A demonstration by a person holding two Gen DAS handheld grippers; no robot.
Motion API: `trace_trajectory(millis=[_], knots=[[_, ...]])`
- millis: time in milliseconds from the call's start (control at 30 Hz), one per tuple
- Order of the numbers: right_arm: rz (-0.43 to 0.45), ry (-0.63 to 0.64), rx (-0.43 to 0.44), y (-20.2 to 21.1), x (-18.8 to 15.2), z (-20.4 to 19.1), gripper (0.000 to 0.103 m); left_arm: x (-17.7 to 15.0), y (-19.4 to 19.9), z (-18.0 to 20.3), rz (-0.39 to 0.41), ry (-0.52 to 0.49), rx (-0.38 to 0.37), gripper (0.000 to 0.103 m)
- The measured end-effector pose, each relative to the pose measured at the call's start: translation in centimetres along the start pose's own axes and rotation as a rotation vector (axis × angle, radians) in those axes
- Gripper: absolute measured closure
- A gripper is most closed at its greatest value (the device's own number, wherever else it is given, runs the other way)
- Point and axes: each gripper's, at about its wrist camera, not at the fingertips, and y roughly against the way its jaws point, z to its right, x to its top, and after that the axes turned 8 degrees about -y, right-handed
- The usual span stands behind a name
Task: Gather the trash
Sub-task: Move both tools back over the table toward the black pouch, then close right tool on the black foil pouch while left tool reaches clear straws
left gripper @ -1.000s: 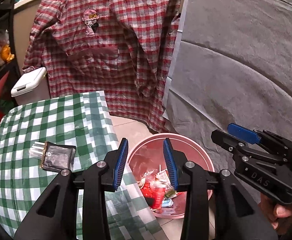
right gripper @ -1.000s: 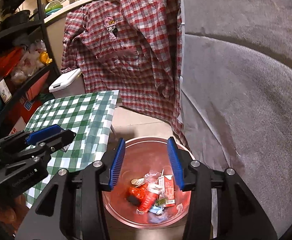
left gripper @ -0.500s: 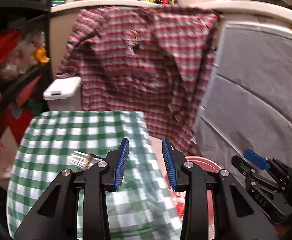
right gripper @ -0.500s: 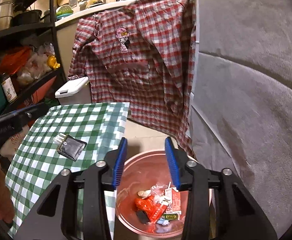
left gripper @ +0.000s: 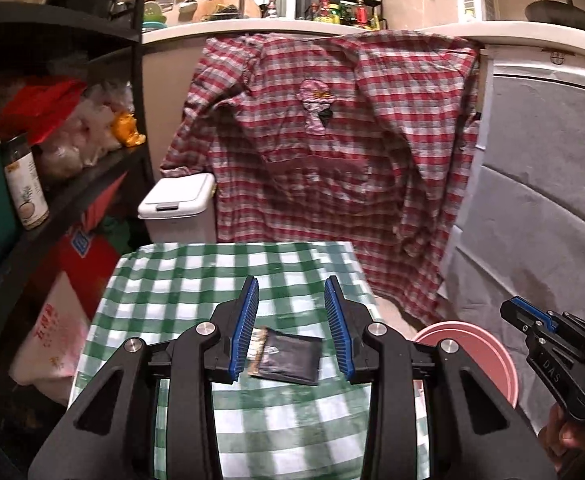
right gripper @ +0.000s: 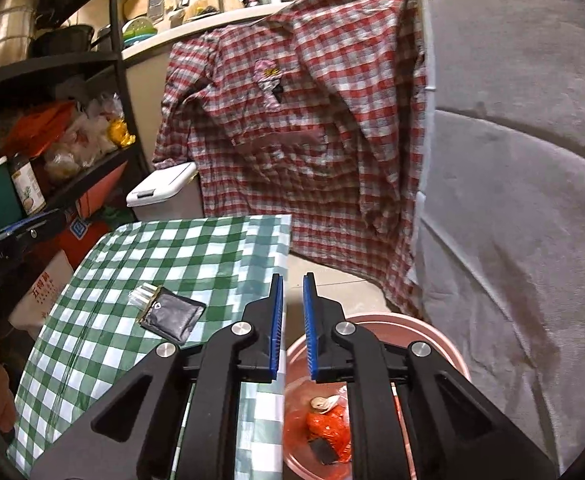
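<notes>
A dark grey wrapper (left gripper: pixel 288 357) with a clear end lies on the green checked tablecloth (left gripper: pixel 196 280); it also shows in the right wrist view (right gripper: pixel 171 315). My left gripper (left gripper: pixel 292 336) is open and empty, its jaws hovering either side of the wrapper, above it. A pink bin (right gripper: pixel 440 344) stands on the floor right of the table, with red and white trash (right gripper: pixel 328 426) inside. My right gripper (right gripper: pixel 292 326) hangs over the bin's left rim, jaws narrowed to a small gap, holding nothing. The right gripper also shows in the left wrist view (left gripper: pixel 548 344).
A red plaid shirt (left gripper: pixel 332 152) hangs over a counter behind the table. A white lidded bin (left gripper: pixel 180 208) stands at the table's far edge. Black shelves (left gripper: pixel 72 184) with bags and a jar stand left. A grey cloth-covered surface (right gripper: pixel 512 200) fills the right.
My left gripper has swung left from above the pink bin to over the wrapper on the table. My right gripper's jaws have narrowed and it has shifted toward the bin's left rim.
</notes>
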Motion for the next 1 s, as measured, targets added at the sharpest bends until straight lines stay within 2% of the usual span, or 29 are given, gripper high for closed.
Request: trace_trajectory(millis=[267, 633, 833, 1000], knots=[[-0.042, 0.126, 0.038, -3.1, -1.8, -4.4, 0.093, -1.8, -1.6, -5.6, -0.044, 0.026, 0.045, 0.071], [-0.104, 0.325, 0.124, -7.5, -6.0, -12.1, 0.093, -5.0, -3.7, -14.4, -0.117, 0.136, 0.099, 0.071], [-0.180, 0.396, 0.173, -10.4, -8.0, -15.1, 0.090, -6.0, -4.0, -17.0, -0.129, 0.201, 0.102, 0.071], [-0.222, 0.489, 0.181, -12.3, -9.7, -17.2, 0.089, -6.5, -4.3, -17.6, -0.134, 0.200, 0.104, 0.071]])
